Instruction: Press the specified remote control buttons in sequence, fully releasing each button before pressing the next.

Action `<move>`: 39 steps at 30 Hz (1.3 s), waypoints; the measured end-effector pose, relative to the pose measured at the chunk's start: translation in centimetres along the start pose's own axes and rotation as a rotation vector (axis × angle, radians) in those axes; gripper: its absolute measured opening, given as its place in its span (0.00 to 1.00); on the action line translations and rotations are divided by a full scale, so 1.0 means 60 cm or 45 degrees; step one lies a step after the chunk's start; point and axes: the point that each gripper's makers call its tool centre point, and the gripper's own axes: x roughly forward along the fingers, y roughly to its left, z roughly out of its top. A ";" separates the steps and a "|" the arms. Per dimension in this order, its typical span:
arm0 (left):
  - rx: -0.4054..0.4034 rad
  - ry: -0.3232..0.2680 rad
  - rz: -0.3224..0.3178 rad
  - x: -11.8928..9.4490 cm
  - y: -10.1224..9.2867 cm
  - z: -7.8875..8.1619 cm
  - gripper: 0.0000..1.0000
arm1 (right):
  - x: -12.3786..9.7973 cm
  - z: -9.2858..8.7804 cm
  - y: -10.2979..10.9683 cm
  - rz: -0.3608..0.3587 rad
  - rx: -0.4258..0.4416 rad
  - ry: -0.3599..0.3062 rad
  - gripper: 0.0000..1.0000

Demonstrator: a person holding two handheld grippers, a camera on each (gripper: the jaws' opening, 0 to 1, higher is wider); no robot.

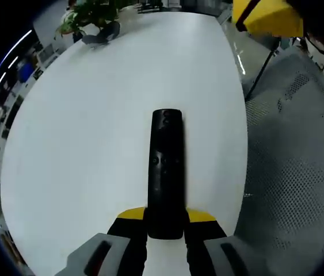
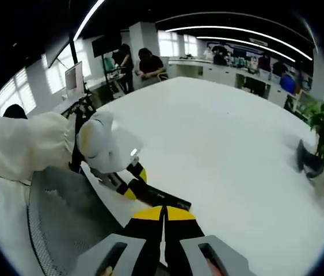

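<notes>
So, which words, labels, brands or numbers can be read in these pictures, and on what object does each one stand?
None can be read.
The remote control shows only dark buttons, with marks too small to read.
The left gripper and right gripper carry no legible label.

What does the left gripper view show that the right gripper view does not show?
The left gripper view alone shows the remote's buttons from above, its near end clamped in the left gripper, and the mesh chair beside the table. The right gripper view alone shows the closed right gripper, a gloved hand with a white sleeve, and seated people in the office behind. Both share the white table, the remote and the potted plant.
</notes>
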 end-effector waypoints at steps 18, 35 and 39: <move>0.025 -0.083 -0.019 -0.004 -0.069 -0.005 0.22 | 0.059 -0.105 0.015 0.134 -0.163 0.347 0.00; 0.052 -0.118 -0.039 -0.005 -0.087 -0.003 0.23 | 0.095 -0.138 -0.002 0.169 -0.352 0.497 0.00; 0.048 -0.140 -0.045 -0.005 -0.087 -0.003 0.23 | 0.098 -0.142 0.003 0.179 -0.361 0.537 0.00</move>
